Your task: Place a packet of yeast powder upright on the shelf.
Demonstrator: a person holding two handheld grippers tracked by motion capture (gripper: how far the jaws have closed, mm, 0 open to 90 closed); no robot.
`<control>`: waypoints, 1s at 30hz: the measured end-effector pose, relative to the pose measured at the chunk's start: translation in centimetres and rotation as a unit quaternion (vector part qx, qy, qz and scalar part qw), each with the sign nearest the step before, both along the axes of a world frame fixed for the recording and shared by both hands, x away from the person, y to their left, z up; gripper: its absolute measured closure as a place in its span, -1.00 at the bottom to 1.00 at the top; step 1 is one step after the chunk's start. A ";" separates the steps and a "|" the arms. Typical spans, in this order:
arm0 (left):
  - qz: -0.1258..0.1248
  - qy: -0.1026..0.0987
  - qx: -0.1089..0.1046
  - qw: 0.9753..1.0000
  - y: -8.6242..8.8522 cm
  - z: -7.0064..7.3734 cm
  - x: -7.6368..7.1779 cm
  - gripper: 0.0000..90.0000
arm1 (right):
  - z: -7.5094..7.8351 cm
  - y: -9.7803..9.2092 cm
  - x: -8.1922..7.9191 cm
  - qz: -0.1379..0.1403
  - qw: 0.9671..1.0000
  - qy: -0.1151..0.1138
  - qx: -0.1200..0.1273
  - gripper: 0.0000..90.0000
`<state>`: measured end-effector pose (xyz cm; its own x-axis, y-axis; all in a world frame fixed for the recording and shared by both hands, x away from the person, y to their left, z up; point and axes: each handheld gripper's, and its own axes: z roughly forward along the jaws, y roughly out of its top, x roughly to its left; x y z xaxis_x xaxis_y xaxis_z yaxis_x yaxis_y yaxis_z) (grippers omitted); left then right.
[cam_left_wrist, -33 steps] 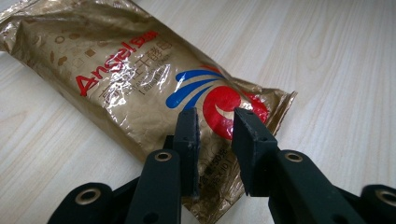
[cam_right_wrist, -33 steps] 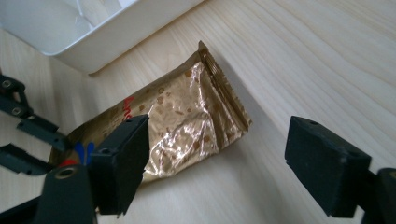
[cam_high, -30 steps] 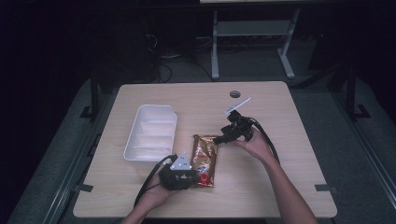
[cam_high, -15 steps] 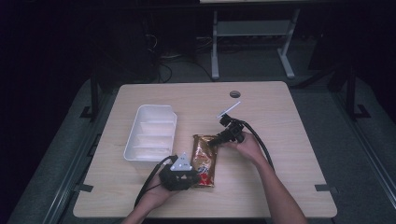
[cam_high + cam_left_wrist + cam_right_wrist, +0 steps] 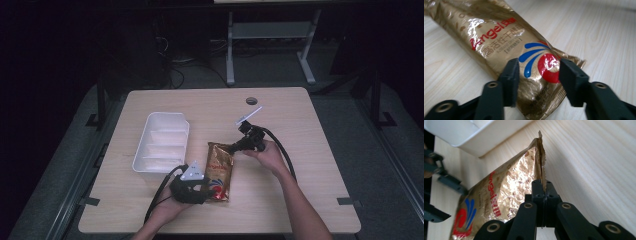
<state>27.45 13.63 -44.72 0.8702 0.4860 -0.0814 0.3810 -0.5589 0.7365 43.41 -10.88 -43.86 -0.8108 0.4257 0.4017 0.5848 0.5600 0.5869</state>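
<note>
Near the front edge of the pale wooden table (image 5: 310, 200), just right of the white ribbed plastic tray (image 5: 162, 142), lies the shiny gold foil packet with red and blue print (image 5: 220, 170). Left gripper (image 5: 537, 72): jaws parted, standing on both sides of the packet's lower end, not yet closed; best to close firmly on the full body, not on the thin seam. Right gripper (image 5: 543, 188): jaws clenched on the crimped upper seam. Then lift both ends together and level, toward the tray, without pulling the seam apart.
</note>
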 end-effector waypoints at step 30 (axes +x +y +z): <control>0.053 0.036 -0.054 0.996 -1.0 -0.1 1.8 -0.43 | 8.2 -2.9 -6.6 0.084 0.985 -0.134 0.075 0.98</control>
<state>29.24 12.67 -44.84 0.8042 0.5603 -0.1982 0.4873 -0.4307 0.7596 36.80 -13.76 -35.62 -0.9503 0.2285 0.2114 0.3037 0.5318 0.7905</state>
